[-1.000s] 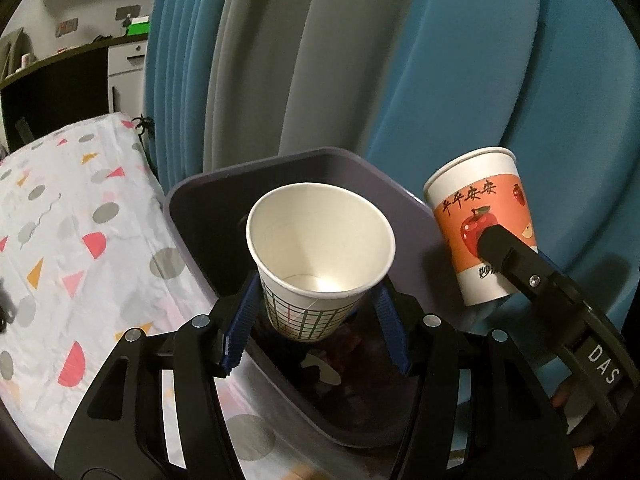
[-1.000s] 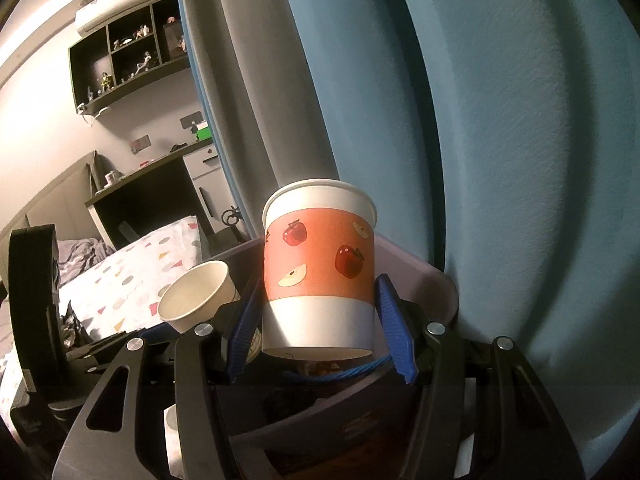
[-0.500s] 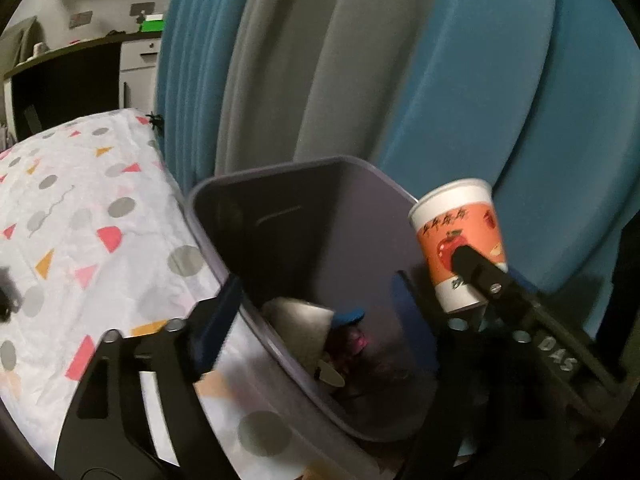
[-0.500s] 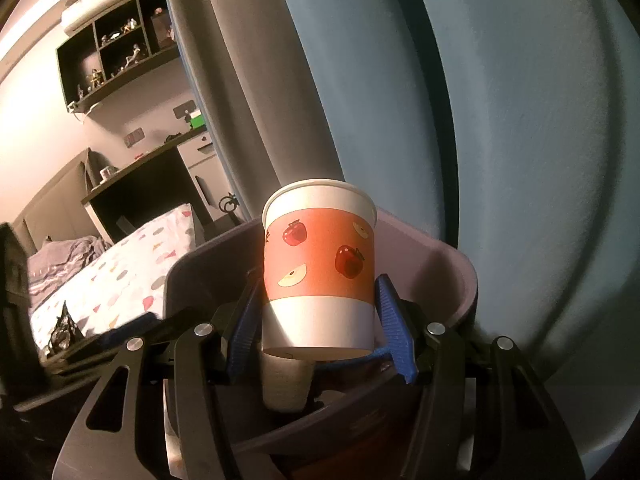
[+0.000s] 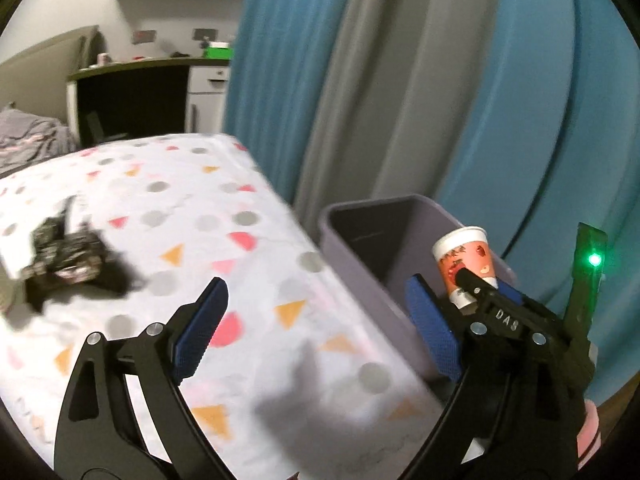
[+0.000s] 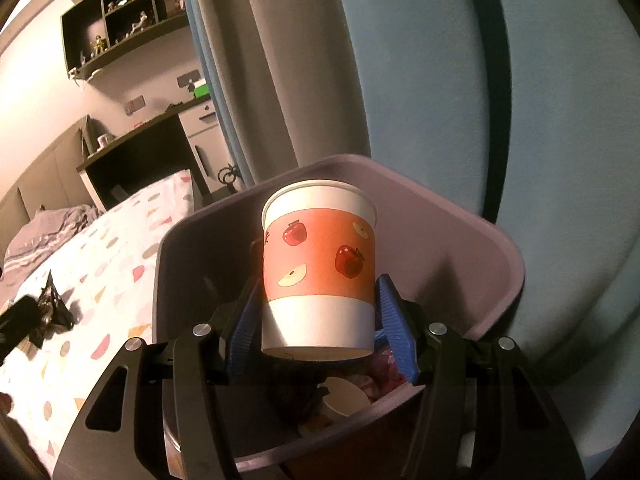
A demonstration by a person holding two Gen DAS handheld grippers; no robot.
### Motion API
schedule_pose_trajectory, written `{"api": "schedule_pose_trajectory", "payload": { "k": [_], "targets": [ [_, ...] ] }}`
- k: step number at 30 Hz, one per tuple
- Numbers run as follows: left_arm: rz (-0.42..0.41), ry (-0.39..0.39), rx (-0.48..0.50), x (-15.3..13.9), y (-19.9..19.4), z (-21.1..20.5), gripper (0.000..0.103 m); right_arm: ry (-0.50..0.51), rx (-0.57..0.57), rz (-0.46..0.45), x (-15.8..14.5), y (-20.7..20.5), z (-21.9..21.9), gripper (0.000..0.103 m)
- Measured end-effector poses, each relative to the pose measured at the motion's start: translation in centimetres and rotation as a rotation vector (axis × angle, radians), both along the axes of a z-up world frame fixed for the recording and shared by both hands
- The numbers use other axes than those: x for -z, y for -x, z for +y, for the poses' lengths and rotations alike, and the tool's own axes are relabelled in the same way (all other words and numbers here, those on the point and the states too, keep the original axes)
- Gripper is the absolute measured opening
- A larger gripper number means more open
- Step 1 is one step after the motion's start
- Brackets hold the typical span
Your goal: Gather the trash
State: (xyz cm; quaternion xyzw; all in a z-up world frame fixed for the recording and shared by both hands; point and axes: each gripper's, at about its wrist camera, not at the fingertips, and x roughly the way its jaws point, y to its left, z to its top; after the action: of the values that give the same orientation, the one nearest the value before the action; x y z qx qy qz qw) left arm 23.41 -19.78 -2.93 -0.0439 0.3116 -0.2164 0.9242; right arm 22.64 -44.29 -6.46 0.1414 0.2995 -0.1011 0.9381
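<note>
Right claw point(image 6: 320, 320) clamps the apple cup point(image 6: 319, 268) over the bin point(image 6: 500, 264); release comes next; left claw point(image 5: 316, 332) (empty) is opening; black wrapper point(image 5: 66, 260) waits at ten o'clock.

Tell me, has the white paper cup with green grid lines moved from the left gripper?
Yes. It left the opening left gripper and lies down inside the grey plastic bin.
</note>
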Motion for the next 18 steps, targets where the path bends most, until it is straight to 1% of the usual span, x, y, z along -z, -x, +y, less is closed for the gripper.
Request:
{"api": "schedule_pose_trajectory", "payload": {
  "k": [5, 8, 11, 14, 18],
  "targets": [
    [-0.008, -0.014, -0.068, -0.3, 0.8, 3.3, 0.090, 0.029, -0.007, 0.022, 0.0, -0.1, 0.4, 0.058],
    [-0.016, -0.033, -0.105, -0.4, 1.2, 5.3, 0.090, 0.031, -0.002, 0.029, 0.0, 0.0, 0.6, 0.061],
    [-0.005, -0.025, -0.146, -0.5, 1.3, 7.1, 0.090, 0.023, 0.003, 0.026, -0.3, 0.2, 1.0, 0.063],
    [-0.016, -0.029, -0.178, -0.8, 1.8, 8.7, 0.090, 0.031, 0.001, 0.002, -1.1, 1.1, 1.8, 0.064],
    [-0.022, -0.034, -0.219, -0.9, 2.3, 10.7, 0.090, 0.057, -0.014, -0.055, -2.9, 2.7, 3.7, 0.066]
  ]
}}
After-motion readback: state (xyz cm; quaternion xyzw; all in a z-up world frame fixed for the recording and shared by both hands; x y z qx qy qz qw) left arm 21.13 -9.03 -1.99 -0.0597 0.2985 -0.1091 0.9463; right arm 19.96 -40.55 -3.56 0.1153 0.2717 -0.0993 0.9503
